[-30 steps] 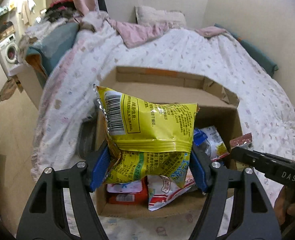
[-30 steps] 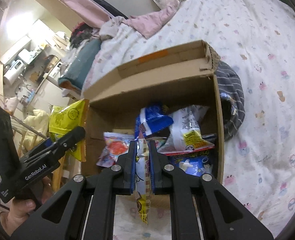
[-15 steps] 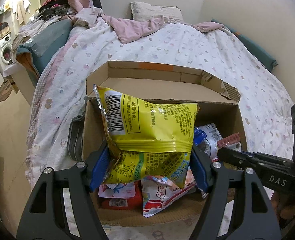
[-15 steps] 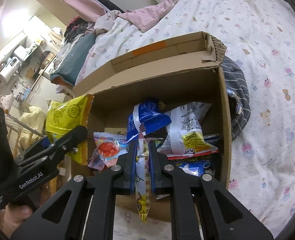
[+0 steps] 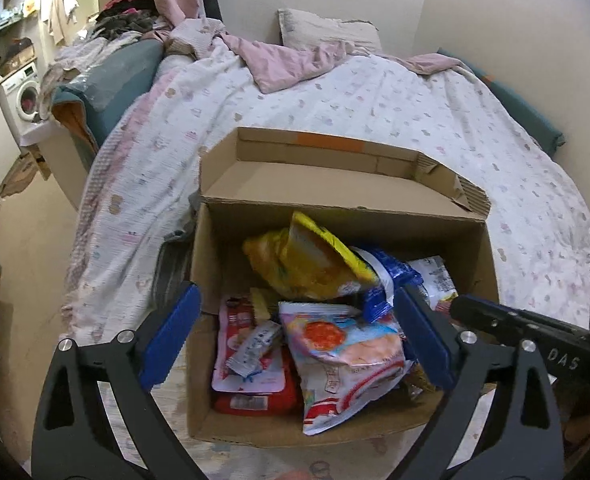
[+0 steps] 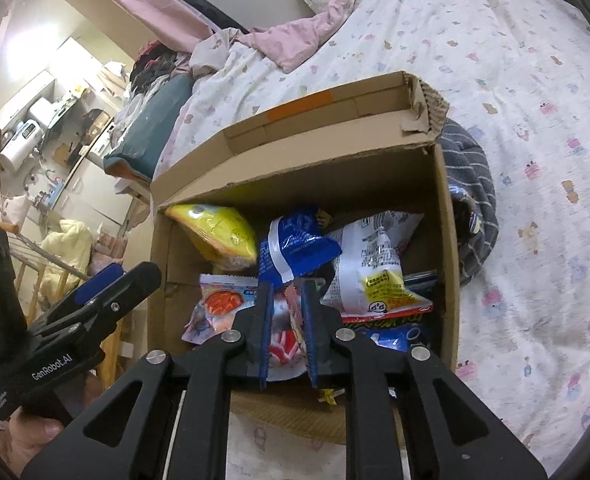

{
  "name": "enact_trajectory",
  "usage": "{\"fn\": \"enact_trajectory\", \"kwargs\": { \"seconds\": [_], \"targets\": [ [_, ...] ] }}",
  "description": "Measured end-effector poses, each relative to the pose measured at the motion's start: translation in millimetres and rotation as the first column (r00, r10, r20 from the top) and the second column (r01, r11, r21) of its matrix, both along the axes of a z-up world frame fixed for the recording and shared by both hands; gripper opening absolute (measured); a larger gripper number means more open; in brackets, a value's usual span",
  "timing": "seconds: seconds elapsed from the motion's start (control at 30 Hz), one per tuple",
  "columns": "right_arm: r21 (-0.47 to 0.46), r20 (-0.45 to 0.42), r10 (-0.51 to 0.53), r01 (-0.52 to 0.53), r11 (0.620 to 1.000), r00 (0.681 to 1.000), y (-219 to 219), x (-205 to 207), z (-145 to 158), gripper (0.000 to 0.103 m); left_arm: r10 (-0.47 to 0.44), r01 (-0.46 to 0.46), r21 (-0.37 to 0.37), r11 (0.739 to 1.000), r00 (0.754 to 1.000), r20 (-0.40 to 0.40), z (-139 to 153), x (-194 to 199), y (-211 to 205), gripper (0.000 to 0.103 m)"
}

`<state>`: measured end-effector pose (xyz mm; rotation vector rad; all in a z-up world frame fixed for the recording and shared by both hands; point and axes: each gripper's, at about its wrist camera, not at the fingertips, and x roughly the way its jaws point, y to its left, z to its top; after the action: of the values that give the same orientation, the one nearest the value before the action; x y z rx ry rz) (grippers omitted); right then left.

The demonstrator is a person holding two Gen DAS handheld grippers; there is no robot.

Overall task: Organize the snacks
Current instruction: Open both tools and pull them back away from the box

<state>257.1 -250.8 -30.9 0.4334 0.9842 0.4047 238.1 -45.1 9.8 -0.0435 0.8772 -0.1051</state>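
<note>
Our left tongs (image 5: 295,332) hang wide open over the near-left part of the cardboard box (image 5: 481,248), holding nothing. The yellow bag (image 5: 311,264) lies inside against the far wall, toward the far-left corner, tilted up on the other packets. The right tongs (image 6: 287,320) are only slightly parted over the near edge; a thin packet (image 6: 295,312) stands between the pads, but we cannot tell whether they grip it or merely frame it.

The box sits on the bed (image 5: 375,100), its far flap standing up. Inside, a blue bag (image 6: 295,244) leans in the middle, a white bag (image 6: 375,264) fills the far-right side, and a pale bag with a red picture (image 5: 343,344) lies at the near edge.

To do this step well, we should let the thin packet go low, over the gap near the front wall, not on the heap, so it does not slide out. We should lift both tongs straight up, clear of the crinkly bags, which catch easily on the pads.
</note>
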Motion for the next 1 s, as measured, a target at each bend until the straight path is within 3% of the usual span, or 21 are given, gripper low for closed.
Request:
{"fn": "enact_trajectory", "kwargs": {
  "seconds": [0.03, 0.07, 0.1, 0.63, 0.83, 1.0],
  "targets": [
    [-0.003, 0.013, 0.001, -0.001, 1.0, 1.0, -0.5, -0.5, 1.9, 0.049, 0.005, -0.005, 0.007, 1.0, 1.0, 0.002, 1.2, -0.8, 0.7, 0.096],
    [-0.006, 0.025, -0.003, 0.003, 1.0, 1.0, -1.2, -1.2, 3.8, 0.086, 0.007, -0.008, 0.009, 1.0, 1.0, 0.009, 2.9, -2.4, 1.8, 0.096],
    [-0.006, 0.042, -0.011, 0.011, 1.0, 0.999, -2.4, -2.2, 6.1, 0.097, 0.013, -0.013, 0.009, 1.0, 1.0, 0.017, 4.6, -3.5, 3.4, 0.096],
    [-0.061, 0.237, -0.061, 0.078, 0.995, 0.969, -5.9, -54.2, 74.6, 0.103, 0.065, -0.079, 0.065, 0.995, 0.978, 0.199, 57.8, -68.1, 22.6, 0.096],
    [-0.112, 0.264, -0.044, 0.076, 0.991, 0.964, 3.8, -91.8, 84.4, 0.103, 0.087, -0.094, 0.031, 0.995, 0.98, 0.179, 60.4, -100.9, 33.2, 0.096],
    [-0.145, 0.334, -0.063, 0.117, 0.982, 0.941, 6.0, -135.2, 91.1, 0.103, 0.07, -0.074, 0.016, 0.997, 0.98, 0.187, 63.9, -135.2, 34.6, 0.096]
  ]
}}
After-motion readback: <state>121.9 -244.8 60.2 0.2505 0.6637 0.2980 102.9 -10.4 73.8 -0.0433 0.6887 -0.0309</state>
